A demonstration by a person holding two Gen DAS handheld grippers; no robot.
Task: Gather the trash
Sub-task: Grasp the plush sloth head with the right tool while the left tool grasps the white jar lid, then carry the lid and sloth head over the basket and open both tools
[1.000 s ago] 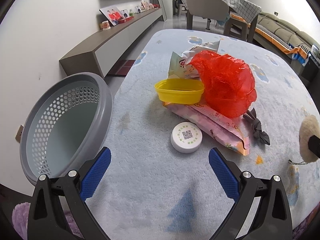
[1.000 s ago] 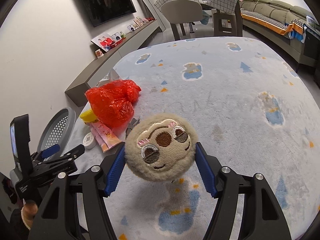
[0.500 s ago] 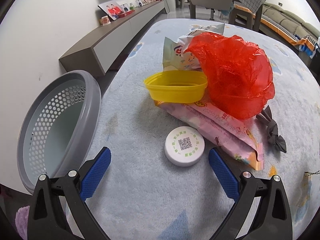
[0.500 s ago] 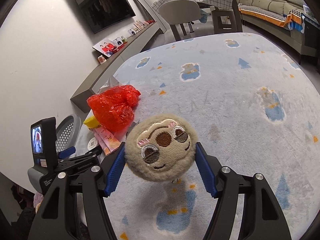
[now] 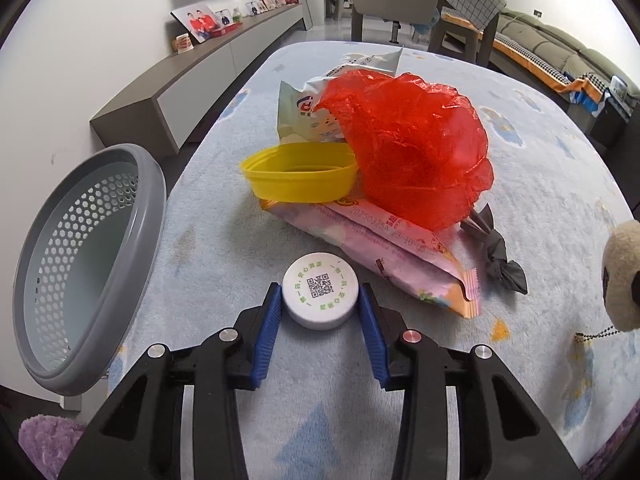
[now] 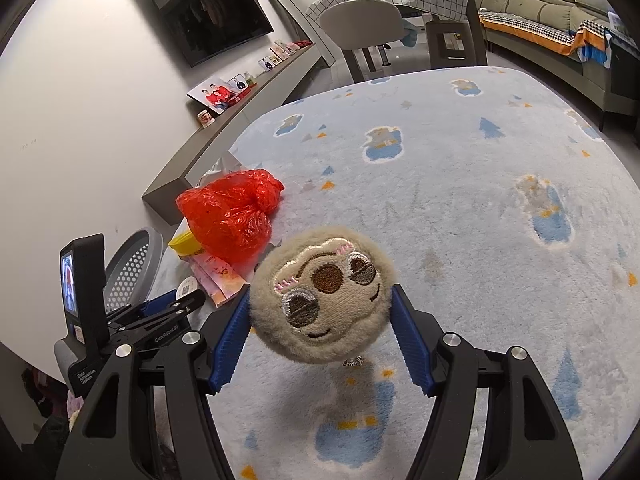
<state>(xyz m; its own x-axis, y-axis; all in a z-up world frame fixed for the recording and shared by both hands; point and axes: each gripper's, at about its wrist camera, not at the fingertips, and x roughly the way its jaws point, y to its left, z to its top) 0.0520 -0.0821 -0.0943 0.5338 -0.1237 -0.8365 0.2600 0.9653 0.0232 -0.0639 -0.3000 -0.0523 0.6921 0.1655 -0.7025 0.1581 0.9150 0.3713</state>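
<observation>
- Evidently the left claw (image 5: 320, 316) had just been closing around the white round lid (image 5: 320, 295); its blue pads met the lid's sides, clenched for a lift.
- That lid lay on the blue-patterned worktop (image 5: 180, 240), at six o'clock from the yellow cap (image 5: 300, 178) and red plastic bag (image 5: 408, 152), so it was the nearest piece.
- At nine o'clock the grey basket (image 5: 132, 248) gaped, likely for dropping trash.
- Meanwhile the right claw (image 6: 322, 330) gripped a plush toy (image 6: 324, 294), held above the worktop.
</observation>
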